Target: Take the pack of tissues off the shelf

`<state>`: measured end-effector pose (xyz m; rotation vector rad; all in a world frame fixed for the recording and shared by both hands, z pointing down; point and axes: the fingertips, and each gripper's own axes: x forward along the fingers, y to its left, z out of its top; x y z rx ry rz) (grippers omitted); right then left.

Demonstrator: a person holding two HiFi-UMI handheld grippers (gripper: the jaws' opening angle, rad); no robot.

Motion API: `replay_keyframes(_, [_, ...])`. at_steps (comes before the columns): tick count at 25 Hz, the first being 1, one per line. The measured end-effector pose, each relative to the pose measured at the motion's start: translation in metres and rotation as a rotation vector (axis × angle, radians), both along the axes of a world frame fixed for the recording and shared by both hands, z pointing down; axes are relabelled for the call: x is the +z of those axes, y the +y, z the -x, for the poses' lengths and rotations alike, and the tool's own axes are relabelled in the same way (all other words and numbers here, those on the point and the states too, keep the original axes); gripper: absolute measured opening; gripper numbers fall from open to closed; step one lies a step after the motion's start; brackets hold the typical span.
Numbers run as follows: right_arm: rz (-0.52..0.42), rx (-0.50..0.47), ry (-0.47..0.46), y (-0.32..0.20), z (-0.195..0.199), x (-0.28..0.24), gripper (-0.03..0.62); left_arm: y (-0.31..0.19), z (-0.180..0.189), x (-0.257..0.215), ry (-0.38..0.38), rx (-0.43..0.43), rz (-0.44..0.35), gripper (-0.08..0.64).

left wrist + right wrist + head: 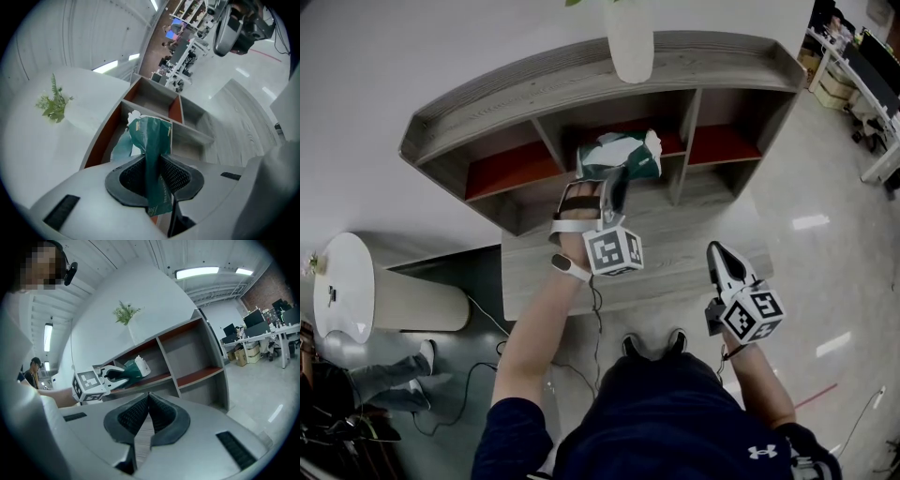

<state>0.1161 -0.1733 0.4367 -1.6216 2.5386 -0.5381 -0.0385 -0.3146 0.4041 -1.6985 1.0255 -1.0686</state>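
Observation:
The pack of tissues (622, 156) is dark green with a white end. It hangs in front of the grey shelf's (581, 75) middle compartment, held up by one edge. My left gripper (598, 192) is shut on that green wrapper (153, 154), which is pinched flat between both pads. In the right gripper view the pack (133, 368) and the left gripper (112, 376) show at the shelf's middle bay. My right gripper (719, 255) hangs low to the right, away from the shelf, jaws shut and empty (148, 401).
A white vase (630, 42) with a plant stands on the shelf top. The shelf's compartments have red backs (511, 171). A lower grey ledge (675, 244) juts out below. A white round table (342, 286) is at left; desks (862, 75) are far right.

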Motion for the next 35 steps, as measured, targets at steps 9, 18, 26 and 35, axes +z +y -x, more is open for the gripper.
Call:
replay_keyframes(9, [0.027, -0.013, -0.018, 0.002, -0.001, 0.013, 0.012, 0.055, 0.005, 0.013, 0.033, -0.037, -0.024, 0.098])
replay_keyframes(18, [0.042, -0.036, -0.032, 0.001, 0.004, 0.020, 0.012, 0.084, 0.002, 0.060, 0.006, -0.059, 0.018, 0.098])
replay_keyframes(26, [0.062, -0.009, -0.030, -0.003, -0.010, 0.030, 0.012, 0.092, -0.002, 0.098, 0.005, -0.059, 0.048, 0.100])
replay_keyframes(35, [0.097, 0.031, -0.027, -0.002, -0.023, 0.045, 0.012, 0.095, -0.010, 0.159, -0.015, -0.046, 0.150, 0.100])
